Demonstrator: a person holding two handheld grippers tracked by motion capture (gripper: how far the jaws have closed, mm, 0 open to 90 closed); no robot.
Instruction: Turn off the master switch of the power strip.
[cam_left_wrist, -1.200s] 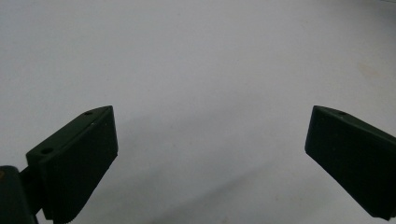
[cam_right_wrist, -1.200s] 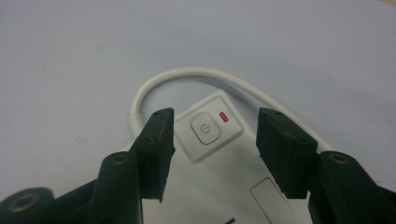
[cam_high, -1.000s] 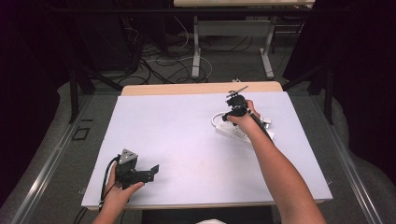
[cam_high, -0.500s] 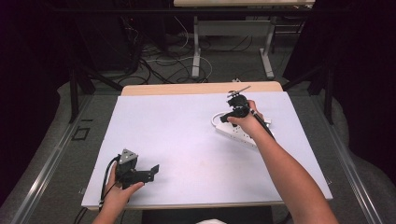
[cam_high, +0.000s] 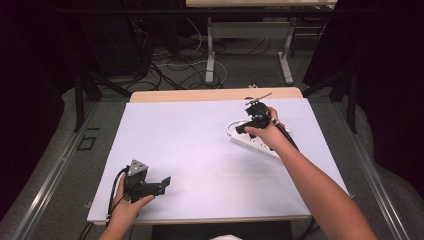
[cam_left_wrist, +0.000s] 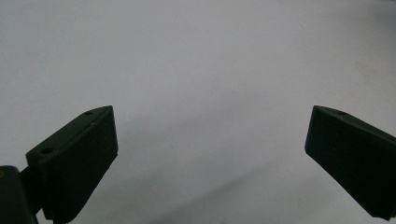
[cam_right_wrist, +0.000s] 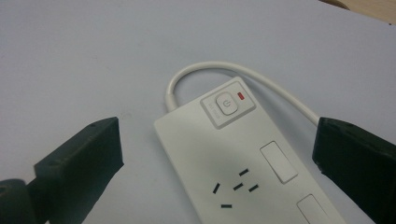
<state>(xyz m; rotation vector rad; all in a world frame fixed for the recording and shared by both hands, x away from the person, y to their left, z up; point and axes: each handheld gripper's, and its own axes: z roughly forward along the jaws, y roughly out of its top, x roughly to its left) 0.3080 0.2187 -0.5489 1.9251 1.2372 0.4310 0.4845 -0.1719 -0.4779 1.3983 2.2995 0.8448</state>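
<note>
Jaws of the right gripper (cam_right_wrist: 217, 154), which have just been opening, stand wide apart with nothing clamped, poised over the switch end of the white power strip (cam_right_wrist: 243, 158) lying near the desk's (cam_high: 200, 150) far right corner, while the left gripper (cam_high: 150, 186) gapes empty near the near left corner.
</note>
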